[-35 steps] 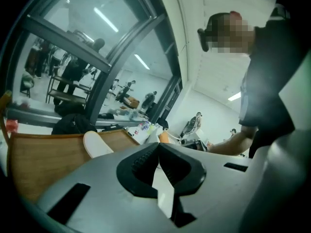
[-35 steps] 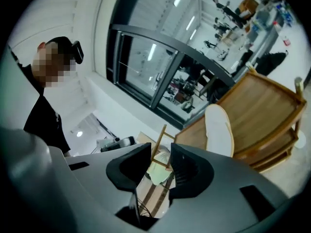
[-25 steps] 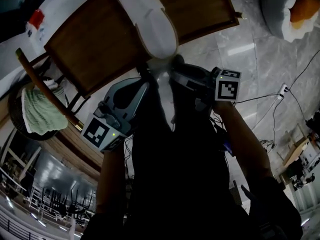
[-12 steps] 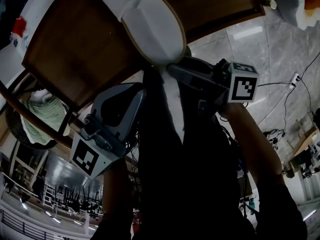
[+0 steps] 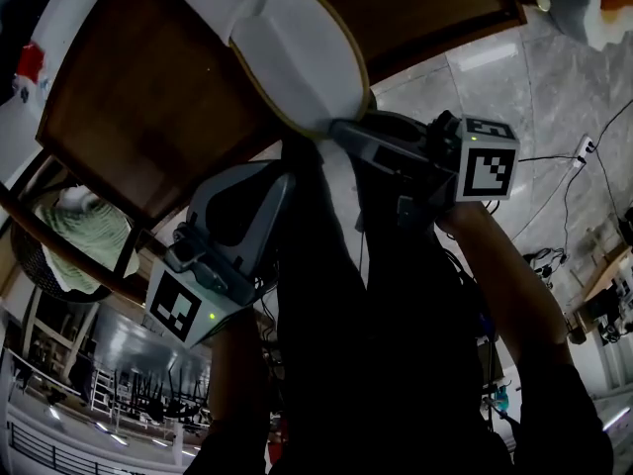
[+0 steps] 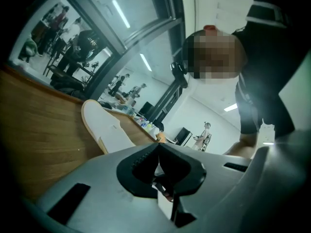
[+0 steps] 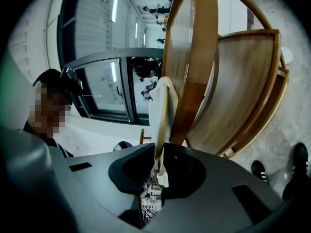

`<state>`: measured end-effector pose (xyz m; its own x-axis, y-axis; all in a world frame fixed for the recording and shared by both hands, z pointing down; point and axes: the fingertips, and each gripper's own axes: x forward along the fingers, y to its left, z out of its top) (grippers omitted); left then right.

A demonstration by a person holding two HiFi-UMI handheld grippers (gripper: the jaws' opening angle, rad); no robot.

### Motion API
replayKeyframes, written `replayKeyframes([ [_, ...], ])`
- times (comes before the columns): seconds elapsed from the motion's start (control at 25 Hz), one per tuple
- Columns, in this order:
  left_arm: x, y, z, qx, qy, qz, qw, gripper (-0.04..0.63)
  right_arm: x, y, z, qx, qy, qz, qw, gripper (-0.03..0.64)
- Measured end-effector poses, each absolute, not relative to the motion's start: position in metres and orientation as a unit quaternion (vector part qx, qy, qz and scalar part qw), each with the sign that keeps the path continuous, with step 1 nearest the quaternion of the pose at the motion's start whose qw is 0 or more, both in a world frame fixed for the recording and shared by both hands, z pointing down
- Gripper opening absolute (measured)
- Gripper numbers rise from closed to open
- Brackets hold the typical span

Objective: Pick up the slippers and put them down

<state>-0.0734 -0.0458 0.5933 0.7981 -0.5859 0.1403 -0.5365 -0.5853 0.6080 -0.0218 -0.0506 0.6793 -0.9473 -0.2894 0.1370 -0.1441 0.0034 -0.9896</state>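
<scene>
A white slipper (image 5: 297, 57) with a tan sole edge lies on the wooden chair seat (image 5: 148, 97), its near end at the seat's front edge. My right gripper (image 5: 338, 129) has just been closing. It is shut on that near end, and the right gripper view shows the slipper (image 7: 158, 110) edge-on between the pads of the right gripper (image 7: 159, 152). My left gripper (image 5: 287, 171) hangs just below and left of the slipper's end. In the left gripper view, the left gripper (image 6: 158, 148) has its tips together with nothing between them, and the slipper (image 6: 107, 130) lies ahead to the left.
A green-and-white cloth (image 5: 84, 236) sits in a round basket left of the chair. The chair's curved back and legs (image 7: 233, 81) rise beside the right gripper. Grey marble floor (image 5: 495, 77) with cables (image 5: 554, 166) lies to the right. My shoes (image 7: 299, 159) stand on it.
Both grippers have come closer to the chair and the slipper's near end. The right gripper's jaws, apart before, now hold the slipper's end. The left gripper sank a little.
</scene>
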Motion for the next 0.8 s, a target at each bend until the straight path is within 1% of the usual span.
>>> replayKeyframes([
  [0.04,-0.074,-0.045,0.595,0.889,-0.316,-0.035,0.33,0.011,-0.022,-0.051,0.679,-0.151,0.706,-0.689,0.054,0.06],
  [0.24,-0.075,-0.043,0.599,0.887,-0.318,-0.035,0.332,0.011,-0.022,-0.052,0.67,-0.145,0.719,-0.676,0.069,0.052],
  [0.32,-0.076,-0.045,0.596,0.89,-0.317,-0.035,0.326,0.011,-0.023,-0.055,0.661,-0.147,0.739,-0.654,0.074,0.052],
  [0.44,-0.076,-0.047,0.586,0.894,-0.317,-0.034,0.316,0.011,-0.024,-0.056,0.642,-0.151,0.778,-0.607,0.059,0.052],
  [0.6,-0.08,-0.053,0.552,0.892,-0.325,-0.05,0.31,0.011,-0.022,-0.058,0.594,-0.148,0.815,-0.557,0.059,0.052],
  [0.8,-0.083,-0.067,0.476,0.912,-0.322,-0.063,0.248,0.011,-0.015,-0.078,0.5,-0.14,0.876,-0.451,0.1,0.052],
])
